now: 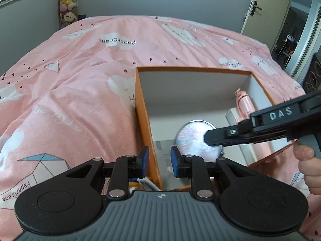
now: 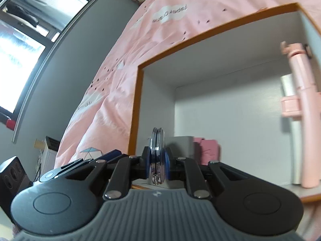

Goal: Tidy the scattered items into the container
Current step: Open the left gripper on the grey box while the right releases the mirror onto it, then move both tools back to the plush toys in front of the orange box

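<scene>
Right claw (image 2: 157,160) pinching round compact mirror (image 2: 157,154) over orange box (image 1: 148,124); left claw (image 1: 159,163) slightly spread, empty; pink selfie stick (image 2: 303,108) already boxed; mirror unplaced.

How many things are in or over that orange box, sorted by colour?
Pink: 2, stick and small pack
White: 1, carton
Grey: 1, packet
Silver: 1, round mirror, gripped
Total: 5

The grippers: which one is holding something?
The right gripper. Its pads are clamped on a round silver mirror above the orange box. The left gripper has a gap between its blue pads and nothing pinched between them.
</scene>
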`<state>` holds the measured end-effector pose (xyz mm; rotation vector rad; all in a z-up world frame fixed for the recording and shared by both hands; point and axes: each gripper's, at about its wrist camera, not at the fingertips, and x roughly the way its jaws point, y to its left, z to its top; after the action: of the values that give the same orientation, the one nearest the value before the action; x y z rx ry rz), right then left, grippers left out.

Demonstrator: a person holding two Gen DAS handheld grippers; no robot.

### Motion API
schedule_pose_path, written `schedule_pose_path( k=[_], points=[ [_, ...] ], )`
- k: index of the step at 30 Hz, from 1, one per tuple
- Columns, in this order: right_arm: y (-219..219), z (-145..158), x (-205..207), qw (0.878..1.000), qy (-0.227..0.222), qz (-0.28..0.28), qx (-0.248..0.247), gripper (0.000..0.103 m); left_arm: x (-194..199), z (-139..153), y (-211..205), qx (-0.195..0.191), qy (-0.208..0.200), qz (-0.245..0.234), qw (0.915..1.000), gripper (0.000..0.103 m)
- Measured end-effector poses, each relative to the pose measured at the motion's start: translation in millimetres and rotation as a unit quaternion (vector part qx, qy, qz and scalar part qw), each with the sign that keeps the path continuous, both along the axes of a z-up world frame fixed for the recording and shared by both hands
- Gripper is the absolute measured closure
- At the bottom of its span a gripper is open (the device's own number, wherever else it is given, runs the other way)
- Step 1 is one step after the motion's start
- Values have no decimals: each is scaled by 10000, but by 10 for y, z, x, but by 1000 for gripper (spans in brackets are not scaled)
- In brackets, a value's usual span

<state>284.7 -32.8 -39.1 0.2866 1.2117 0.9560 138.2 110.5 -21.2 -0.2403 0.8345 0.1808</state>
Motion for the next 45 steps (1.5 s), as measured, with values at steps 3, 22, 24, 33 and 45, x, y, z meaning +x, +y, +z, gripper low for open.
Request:
schedule_pose_path(
  k=[3, 22, 24, 33, 45],
  points=[
    [62, -96, 22, 9992, 341, 142, 170, 87, 19, -43, 14, -17, 191, -75, 9998, 77],
    [252, -244, -161, 9953, -444, 312, -796, 77, -6, -140, -26, 334, 307, -69, 9989, 77],
    [290, -216, -210, 9928, -653, 376, -933, 76, -3, -137, -29, 339, 302, -55, 9990, 77],
    [427, -128, -439, 9732, -1650, 627, -1475, 73, -4, -150, -45, 428, 361, 22, 9984, 75],
    [111, 135, -565, 9711, -2038, 160, -1230, 53, -175, -19, -141, 356, 60, -24, 9993, 74]
  ],
)
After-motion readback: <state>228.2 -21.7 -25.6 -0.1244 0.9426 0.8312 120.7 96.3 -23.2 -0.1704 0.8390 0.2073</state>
